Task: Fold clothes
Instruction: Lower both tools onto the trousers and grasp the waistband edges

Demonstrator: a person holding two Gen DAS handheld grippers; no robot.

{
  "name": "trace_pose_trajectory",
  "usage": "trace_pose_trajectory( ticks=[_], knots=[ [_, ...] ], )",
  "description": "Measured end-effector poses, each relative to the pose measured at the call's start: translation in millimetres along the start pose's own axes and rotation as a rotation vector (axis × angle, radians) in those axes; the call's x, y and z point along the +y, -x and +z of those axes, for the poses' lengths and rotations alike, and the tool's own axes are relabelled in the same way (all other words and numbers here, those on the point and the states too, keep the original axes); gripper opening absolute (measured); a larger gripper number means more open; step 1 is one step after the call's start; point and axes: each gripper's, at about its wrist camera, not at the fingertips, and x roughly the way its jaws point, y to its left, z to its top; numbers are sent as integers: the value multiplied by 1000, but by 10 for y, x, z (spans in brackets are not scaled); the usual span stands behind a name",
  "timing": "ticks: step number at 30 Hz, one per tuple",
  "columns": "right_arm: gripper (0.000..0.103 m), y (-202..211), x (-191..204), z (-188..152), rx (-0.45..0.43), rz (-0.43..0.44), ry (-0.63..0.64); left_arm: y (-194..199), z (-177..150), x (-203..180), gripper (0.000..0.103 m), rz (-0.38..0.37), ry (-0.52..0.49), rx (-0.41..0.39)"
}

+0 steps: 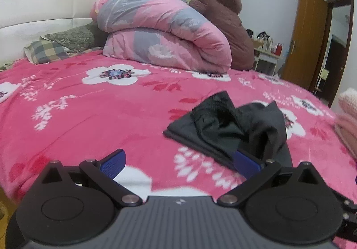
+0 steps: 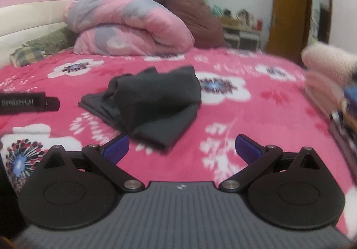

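Beside left tongs [image 2: 29,101] only rightward: garment [image 2: 151,97]

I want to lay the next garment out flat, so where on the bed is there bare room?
The widest bare stretch of the bedspread lies left of the dark garment, between it and the pillows. A narrower strip runs between the garment and the rolled quilt. The right edge is crowded by the pink knit pile.

We see a dark grey garment [image 1: 234,128] at lower right on a hot-pink bedspread [image 1: 89,110] with white flowers; upper centre, a pink-and-grey floral quilt [image 1: 160,32], and a brown coat [image 1: 223,14].
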Motion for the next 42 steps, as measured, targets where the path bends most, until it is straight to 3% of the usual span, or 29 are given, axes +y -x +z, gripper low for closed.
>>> trace_pose_trajectory(
  ticks=[9,16,18,20,22,24,25,26,29,39,42],
  knots=[
    [102,-574,397,368,-71,139,192,-460,223,61,103,48,-40,-24],
    [100,-1240,719,437,-31,171,266,-749,218,-99,103,77,-131,1],
    [93,-1363,701,435,-13,164,266,-796,222,-161,99,67,-149,0],
    [67,-1430,635,416,1,151,253,-833,226,-233,95,49,-167,-1],
    [50,-1438,487,410,20,183,180,-864,223,-299,90,32,-182,0],
    [34,-1415,354,394,29,201,123,-886,217,-359,80,14,-193,4],
    [19,-1387,296,380,29,203,102,-882,209,-383,77,4,-194,10],
    [13,-1355,251,369,23,196,89,-874,199,-404,73,-8,-195,17],
    [9,-1209,36,329,-2,204,1,-808,168,-469,64,-36,-198,28],
    [7,-436,-846,134,-125,215,-315,-430,122,-669,63,-104,-255,-4],
    [6,-126,-1075,-42,-142,192,-353,-306,85,-723,63,-118,-281,-12]
  ],
)
